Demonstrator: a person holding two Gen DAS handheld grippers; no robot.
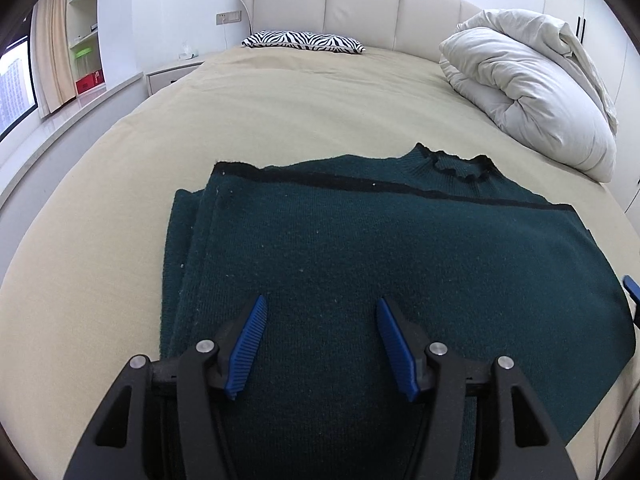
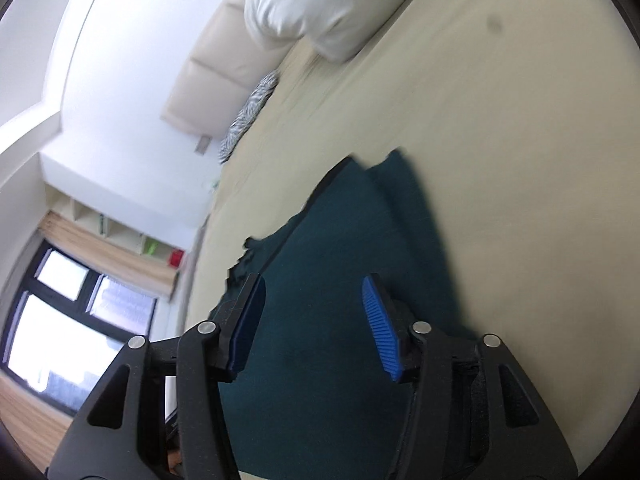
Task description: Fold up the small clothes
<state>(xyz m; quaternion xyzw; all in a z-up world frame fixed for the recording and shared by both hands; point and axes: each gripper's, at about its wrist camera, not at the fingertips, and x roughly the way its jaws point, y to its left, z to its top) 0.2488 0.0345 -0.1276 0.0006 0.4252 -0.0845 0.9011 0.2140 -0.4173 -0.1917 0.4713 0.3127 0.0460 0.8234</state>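
A dark green knit sweater point(image 1: 360, 248) lies partly folded on the beige bed point(image 1: 280, 112), its frilled collar at the far edge and folded layers stacked along its left side. My left gripper point(image 1: 322, 304) hovers over the sweater's near part, open, with nothing between its blue pads. In the right wrist view, which is tilted and blurred, the same sweater point(image 2: 344, 264) lies under my right gripper point(image 2: 314, 286). That gripper also stands open with an empty gap between its fingers. A blue tip of the right gripper point(image 1: 631, 286) shows at the sweater's right edge.
A bundled white duvet point(image 1: 528, 84) sits at the bed's far right. A zebra-striped pillow point(image 1: 304, 41) lies by the padded headboard point(image 1: 360, 4). A bedside cabinet point(image 1: 172, 74), a window ledge and shelves are on the left.
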